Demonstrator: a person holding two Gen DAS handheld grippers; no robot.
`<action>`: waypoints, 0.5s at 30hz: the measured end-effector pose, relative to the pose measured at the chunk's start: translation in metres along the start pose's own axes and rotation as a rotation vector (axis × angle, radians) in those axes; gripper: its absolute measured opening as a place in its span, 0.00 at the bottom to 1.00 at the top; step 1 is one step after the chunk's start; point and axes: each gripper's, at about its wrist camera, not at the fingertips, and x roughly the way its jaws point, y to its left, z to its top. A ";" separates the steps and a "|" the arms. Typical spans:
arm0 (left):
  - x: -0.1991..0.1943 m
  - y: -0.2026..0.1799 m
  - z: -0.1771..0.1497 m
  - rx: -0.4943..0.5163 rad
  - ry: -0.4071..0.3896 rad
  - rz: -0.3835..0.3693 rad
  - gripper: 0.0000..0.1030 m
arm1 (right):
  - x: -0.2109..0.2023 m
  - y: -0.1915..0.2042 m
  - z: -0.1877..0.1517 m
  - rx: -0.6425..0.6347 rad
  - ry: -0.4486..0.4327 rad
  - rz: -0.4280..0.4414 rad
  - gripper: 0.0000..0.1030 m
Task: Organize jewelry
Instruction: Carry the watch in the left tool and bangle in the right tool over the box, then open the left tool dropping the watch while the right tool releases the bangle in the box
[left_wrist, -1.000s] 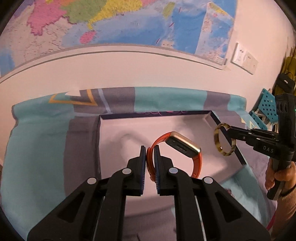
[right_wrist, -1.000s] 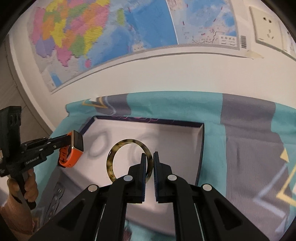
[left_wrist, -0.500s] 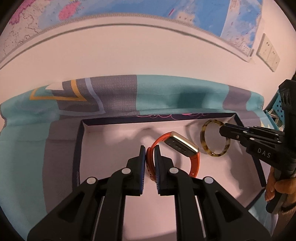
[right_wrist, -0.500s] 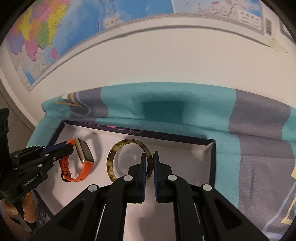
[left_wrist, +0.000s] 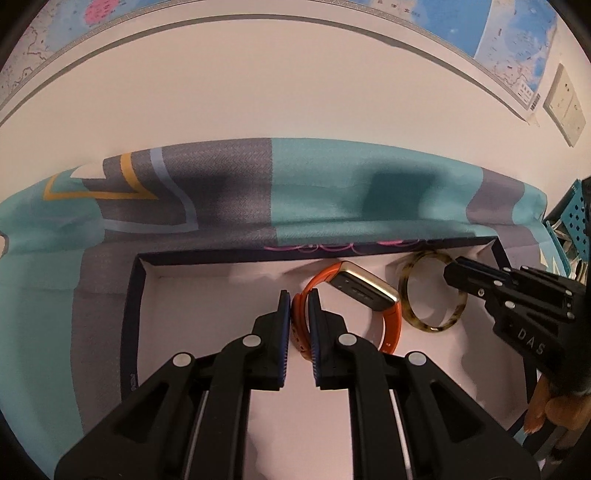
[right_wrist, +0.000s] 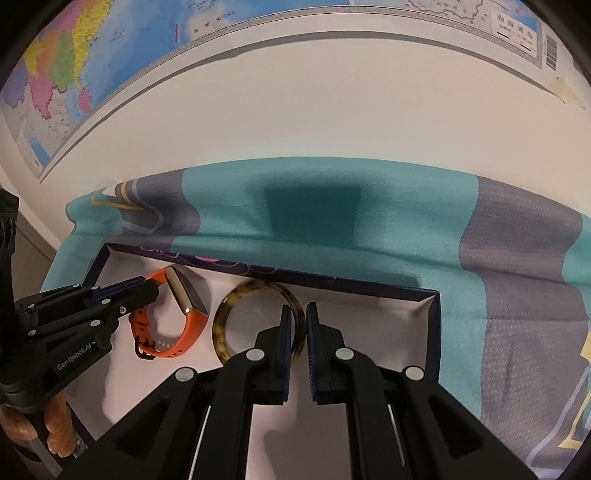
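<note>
Both tools are down inside the shallow white-lined box with dark navy walls (left_wrist: 130, 317), which sits on the teal-and-grey patterned cloth (left_wrist: 332, 192) over the tabletop. The left tool (left_wrist: 295, 314) is clamped narrow on the strap of the orange-banded smartwatch with a pale gold case (left_wrist: 364, 290), which hangs toward the far wall at about 12 o'clock. The right tool (right_wrist: 295, 325) pinches the rim of the tortoiseshell resin bangle (right_wrist: 225, 314), just at 3 o'clock of the watch, near it but whether touching I can't tell. To place well, I'd say lower each until it rests on the box floor (right_wrist: 388, 321), then ease the jaws apart gently, one at a time, so neither piece rolls into the other, and withdraw straight up and back.
</note>
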 end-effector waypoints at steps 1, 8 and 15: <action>0.003 0.000 0.002 -0.010 0.014 0.004 0.10 | -0.001 0.000 -0.001 -0.003 -0.005 -0.004 0.09; 0.006 0.007 0.003 -0.069 0.035 -0.012 0.31 | -0.032 0.005 -0.009 -0.025 -0.087 0.029 0.31; -0.049 0.005 -0.021 0.007 -0.145 0.039 0.47 | -0.092 0.015 -0.051 -0.153 -0.172 0.110 0.45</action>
